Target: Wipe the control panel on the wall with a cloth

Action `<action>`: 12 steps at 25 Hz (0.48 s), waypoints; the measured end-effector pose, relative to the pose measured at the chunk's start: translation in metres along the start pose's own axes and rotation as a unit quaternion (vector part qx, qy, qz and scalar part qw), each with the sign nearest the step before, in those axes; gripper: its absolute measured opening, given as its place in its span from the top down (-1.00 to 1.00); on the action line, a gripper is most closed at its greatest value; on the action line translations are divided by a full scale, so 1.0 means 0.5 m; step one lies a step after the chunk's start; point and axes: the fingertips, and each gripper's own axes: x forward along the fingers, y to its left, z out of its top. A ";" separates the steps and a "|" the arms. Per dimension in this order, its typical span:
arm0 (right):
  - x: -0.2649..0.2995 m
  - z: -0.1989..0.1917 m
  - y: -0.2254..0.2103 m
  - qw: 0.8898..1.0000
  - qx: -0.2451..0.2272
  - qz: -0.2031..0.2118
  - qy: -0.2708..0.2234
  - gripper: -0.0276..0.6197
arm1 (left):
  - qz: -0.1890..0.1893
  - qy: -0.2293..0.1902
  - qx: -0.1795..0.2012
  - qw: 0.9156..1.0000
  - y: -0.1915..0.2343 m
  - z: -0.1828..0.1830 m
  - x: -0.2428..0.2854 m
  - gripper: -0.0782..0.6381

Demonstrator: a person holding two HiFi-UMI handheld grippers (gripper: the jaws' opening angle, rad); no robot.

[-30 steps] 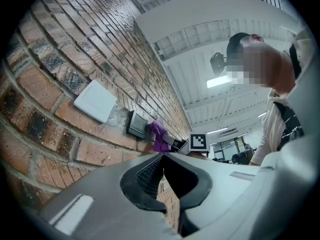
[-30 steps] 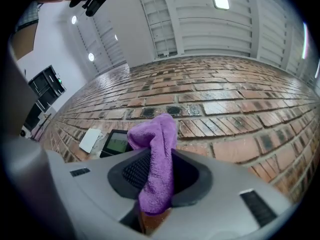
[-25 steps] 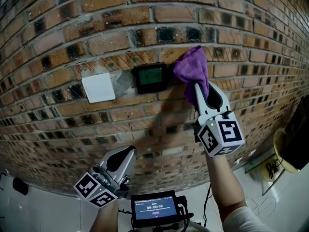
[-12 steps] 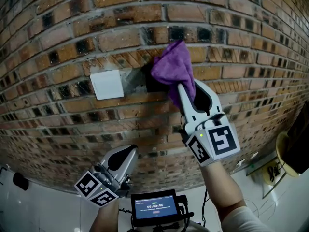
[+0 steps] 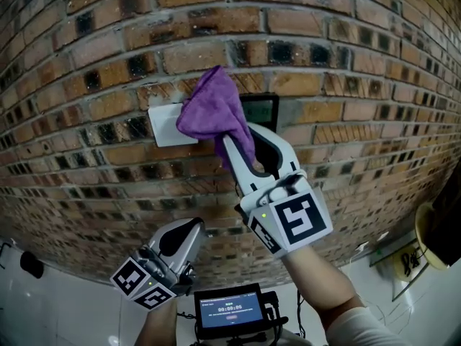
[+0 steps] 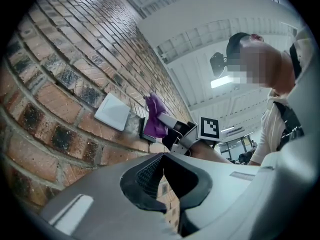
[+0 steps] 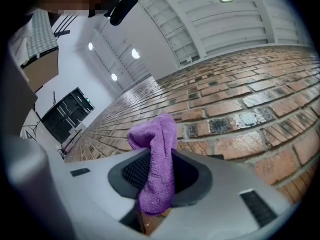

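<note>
On the brick wall [image 5: 346, 71] a dark control panel [image 5: 262, 111] is mounted, its left part hidden behind a purple cloth [image 5: 210, 109]. My right gripper [image 5: 232, 141] is shut on the cloth and holds it up against the wall, over the panel's left edge and the corner of a white switch plate [image 5: 164, 126]. In the right gripper view the cloth [image 7: 158, 156] hangs out between the jaws of the right gripper [image 7: 155, 180]. My left gripper [image 5: 186, 233] stays low, away from the wall, shut with nothing in it. The left gripper view also catches the cloth [image 6: 156, 118] and the white plate [image 6: 112, 112].
A small screen device [image 5: 230, 310] sits at the bottom of the head view between my arms. A yellow round object [image 5: 431, 229] and cables lie low on the right. A black item [image 5: 32, 264] rests at the lower left on the white floor.
My right gripper has swept the cloth leftward across the panel, from its right side to its left edge. The panel's right part is uncovered now. The left gripper has not moved.
</note>
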 end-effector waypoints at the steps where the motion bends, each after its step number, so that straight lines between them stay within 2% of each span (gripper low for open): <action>1: 0.007 -0.004 0.012 1.000 0.000 0.007 0.001 0.57 | 0.002 -0.001 0.000 1.000 0.002 0.001 -0.004 0.82; 8: 0.057 -0.058 0.101 0.997 0.000 0.065 0.030 0.57 | 0.018 -0.003 0.003 1.000 0.019 0.011 -0.030 0.82; 12: 0.072 -0.093 0.116 0.996 -0.005 0.074 0.049 0.57 | 0.023 -0.004 0.004 1.000 0.024 0.014 -0.041 0.82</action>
